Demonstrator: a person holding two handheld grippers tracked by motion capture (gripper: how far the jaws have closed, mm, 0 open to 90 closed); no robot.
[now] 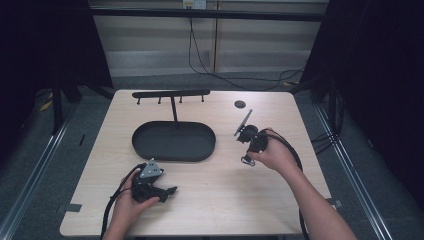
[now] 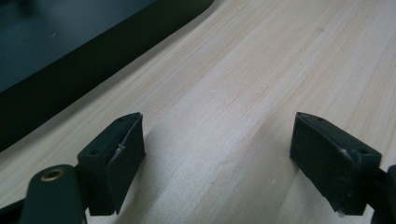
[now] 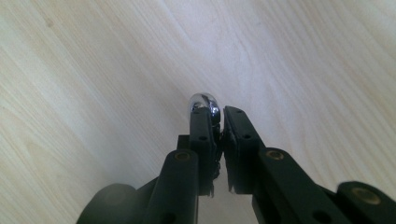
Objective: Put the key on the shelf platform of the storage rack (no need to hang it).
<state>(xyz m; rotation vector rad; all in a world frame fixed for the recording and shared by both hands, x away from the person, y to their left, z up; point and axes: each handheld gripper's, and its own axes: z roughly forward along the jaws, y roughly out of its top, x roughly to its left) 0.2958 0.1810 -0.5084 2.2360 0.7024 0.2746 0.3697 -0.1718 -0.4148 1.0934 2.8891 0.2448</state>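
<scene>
I've got the right gripper (image 1: 248, 150) over the right half of the light wood bench (image 1: 215, 200), jaws closed on a small shiny chrome rounded metal piece (image 3: 204, 103); in the right gripper view its polished curved end pokes out past the tips, pinched near the jaw ends. Can't tell what the rest of it looks like, the jaws cover it. It hangs clear of the bench top, my guess so it can be carried over to the black T-shaped hook rack (image 1: 172, 94) at the far edge or the black oval metal tray (image 1: 150, 150) under it. Left gripper (image 1: 167, 191) sits low near the bench's near edge, just in front of the tray, jaws wide open with nothing between them, only bare wood. I read that as parked, ready to assist.
</scene>
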